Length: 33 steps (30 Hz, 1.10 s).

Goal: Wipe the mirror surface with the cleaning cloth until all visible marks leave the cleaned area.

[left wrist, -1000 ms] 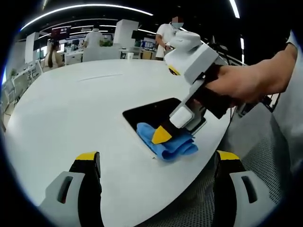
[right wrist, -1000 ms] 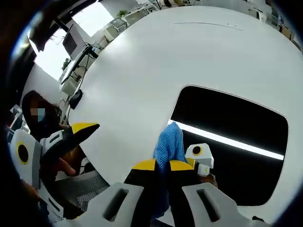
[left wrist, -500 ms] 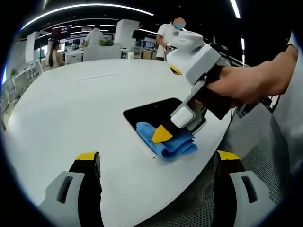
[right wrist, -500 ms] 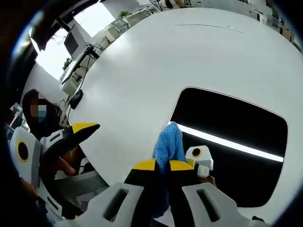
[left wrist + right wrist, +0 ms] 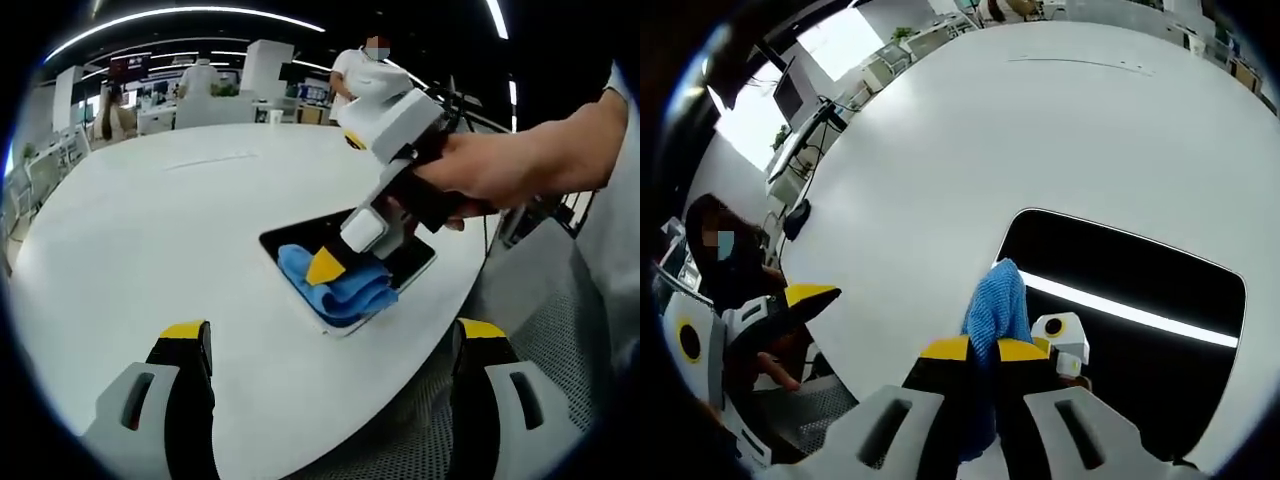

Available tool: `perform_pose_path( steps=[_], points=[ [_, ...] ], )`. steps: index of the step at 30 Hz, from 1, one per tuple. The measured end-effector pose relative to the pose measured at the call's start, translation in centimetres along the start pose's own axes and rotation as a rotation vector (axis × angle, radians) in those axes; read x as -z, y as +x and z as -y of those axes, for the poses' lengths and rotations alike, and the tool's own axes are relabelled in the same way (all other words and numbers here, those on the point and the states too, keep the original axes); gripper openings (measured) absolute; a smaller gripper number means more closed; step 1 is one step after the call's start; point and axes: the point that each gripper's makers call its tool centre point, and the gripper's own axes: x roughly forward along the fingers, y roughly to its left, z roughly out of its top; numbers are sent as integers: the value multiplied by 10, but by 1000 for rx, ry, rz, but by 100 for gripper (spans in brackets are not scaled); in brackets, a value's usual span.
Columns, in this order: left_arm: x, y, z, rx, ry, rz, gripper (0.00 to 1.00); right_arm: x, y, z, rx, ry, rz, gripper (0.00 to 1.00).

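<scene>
Cloth [image 5: 997,305]: pinched in my right claw [image 5: 983,350], centre frame.
Left claw [image 5: 330,345]: spread, idle.
Technique: I judge flat, overlapping strokes across mirror [image 5: 1140,280] best.

Covering the near part of the mirror [image 5: 330,235] in the left gripper view: the blue cleaning cloth [image 5: 340,290] and the right gripper [image 5: 326,266], so any marks beneath going unseen. Hiding the cloth's lower folds in the right gripper view, between the closed jaws. Running off the bottom edge: the left gripper [image 5: 330,340], its bodies cut short. Reflecting only a bright strip and darkness in the mirror [image 5: 1140,290]; marks too faint to tell. Blurring into small shapes: people and furniture at the far side.
</scene>
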Motion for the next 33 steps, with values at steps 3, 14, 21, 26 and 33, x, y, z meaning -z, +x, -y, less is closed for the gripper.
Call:
perform_pose_path(
  steps=[3, 14, 21, 26, 33],
  points=[
    [1, 0, 0, 2, 0, -4, 99, -4, 1, 1, -6, -14, 1, 2],
    [1, 0, -1, 0, 1, -5, 99, -20, 5, 7, -6, -42, -4, 2],
    [2, 0, -1, 1, -3, -10, 99, -30, 8, 11, -1, -51, -3, 2],
    [2, 0, 0, 4, -2, -12, 99, -39, 11, 16, 6, -58, 3, 2],
    [2, 0, 1, 11, -12, -10, 99, -50, 14, 22, 17, -67, 15, 2]
  ],
)
